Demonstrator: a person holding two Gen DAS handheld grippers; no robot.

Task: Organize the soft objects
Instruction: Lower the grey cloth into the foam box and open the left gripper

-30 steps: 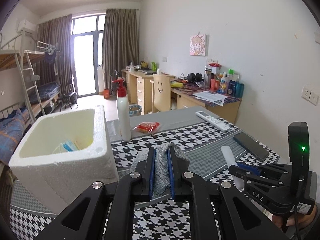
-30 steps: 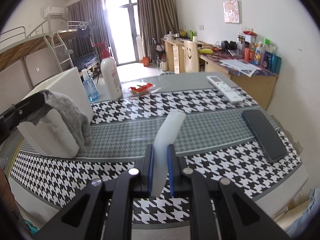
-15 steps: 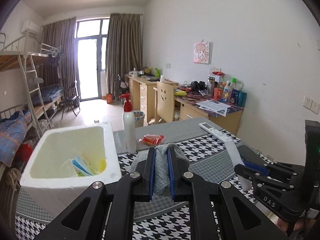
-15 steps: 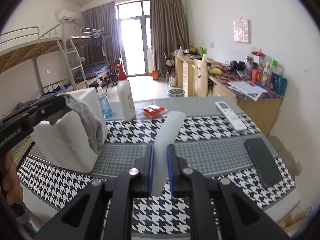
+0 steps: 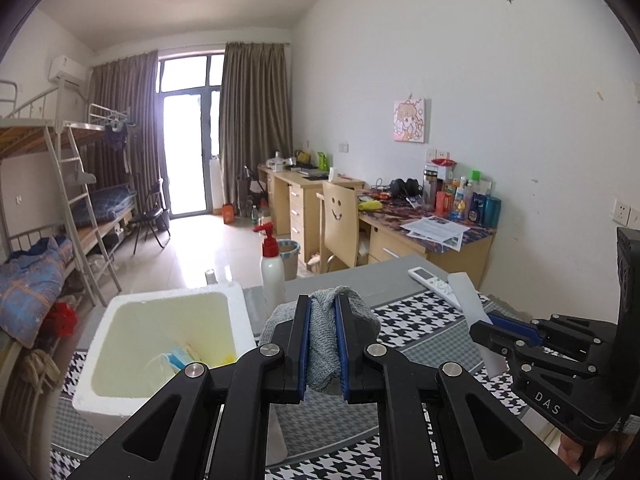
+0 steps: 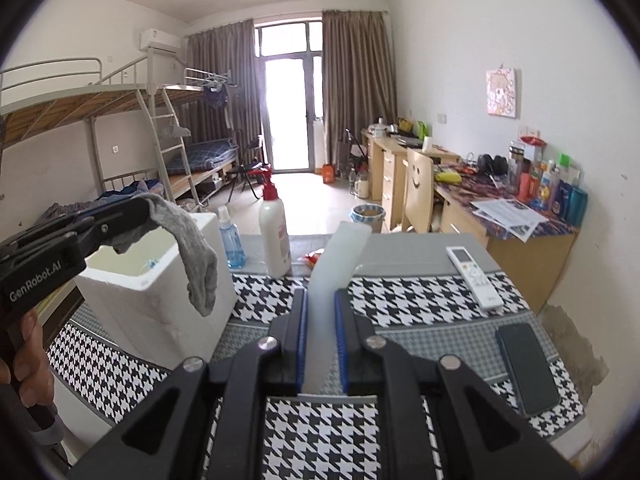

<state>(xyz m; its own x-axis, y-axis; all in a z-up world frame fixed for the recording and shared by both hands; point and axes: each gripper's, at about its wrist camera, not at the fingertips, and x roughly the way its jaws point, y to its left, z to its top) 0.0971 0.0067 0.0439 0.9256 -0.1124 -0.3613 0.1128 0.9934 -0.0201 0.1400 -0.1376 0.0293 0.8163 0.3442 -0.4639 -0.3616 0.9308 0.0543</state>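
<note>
The left gripper [image 6: 140, 216], marked "GenRobot.AI", pinches a grey sock [image 6: 196, 256] beside the foam box [image 6: 160, 304]; the right gripper [image 6: 322, 344] clamps a white strip [image 6: 340, 256].

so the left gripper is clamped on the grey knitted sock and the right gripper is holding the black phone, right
Not quite. The left gripper is clamped on the grey knitted sock, but the right gripper holds a pale translucent flat strip, not the black phone, which lies flat on the houndstooth tablecloth. The right wrist view shows it.
</note>
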